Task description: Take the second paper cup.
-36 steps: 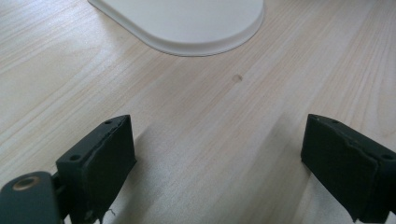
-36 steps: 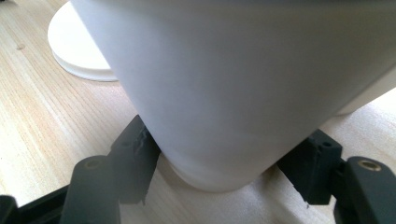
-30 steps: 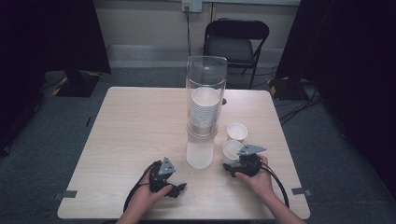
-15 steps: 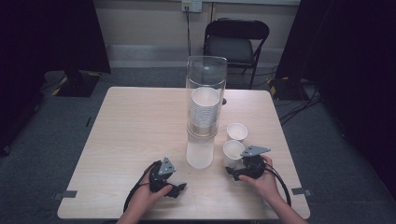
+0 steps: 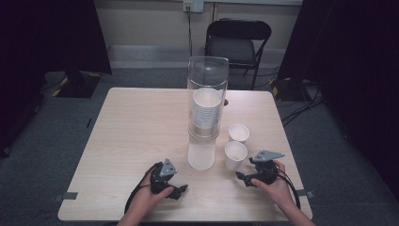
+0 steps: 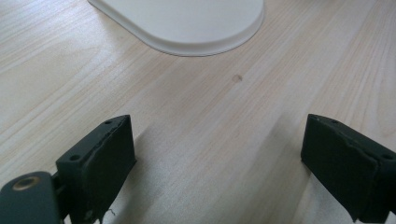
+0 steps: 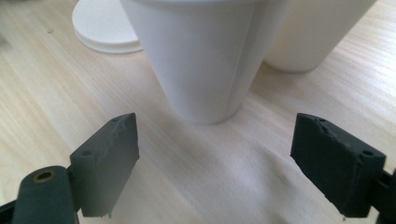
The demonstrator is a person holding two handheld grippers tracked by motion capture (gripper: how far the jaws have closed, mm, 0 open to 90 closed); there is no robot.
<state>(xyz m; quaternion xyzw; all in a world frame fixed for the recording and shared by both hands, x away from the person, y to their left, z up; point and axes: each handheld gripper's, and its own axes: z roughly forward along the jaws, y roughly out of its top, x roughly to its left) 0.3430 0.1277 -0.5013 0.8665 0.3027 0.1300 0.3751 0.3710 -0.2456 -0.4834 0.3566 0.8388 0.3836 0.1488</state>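
Right gripper [image 5: 241,177] of mine stood with its jaws apart and nothing between them, having just been opening, and the near cup [image 5: 235,155] sat upright straight ahead of it, just clear of the pads, with the second cup [image 5: 238,133] close behind. My left gripper [image 5: 181,189] lay farther off, also spread, aimed at the dispenser [image 5: 205,117] base, so the right was nearer.

Black fingers [image 6: 100,163] spread over wood table [image 6: 196,130]; white base [image 6: 187,23] ahead.
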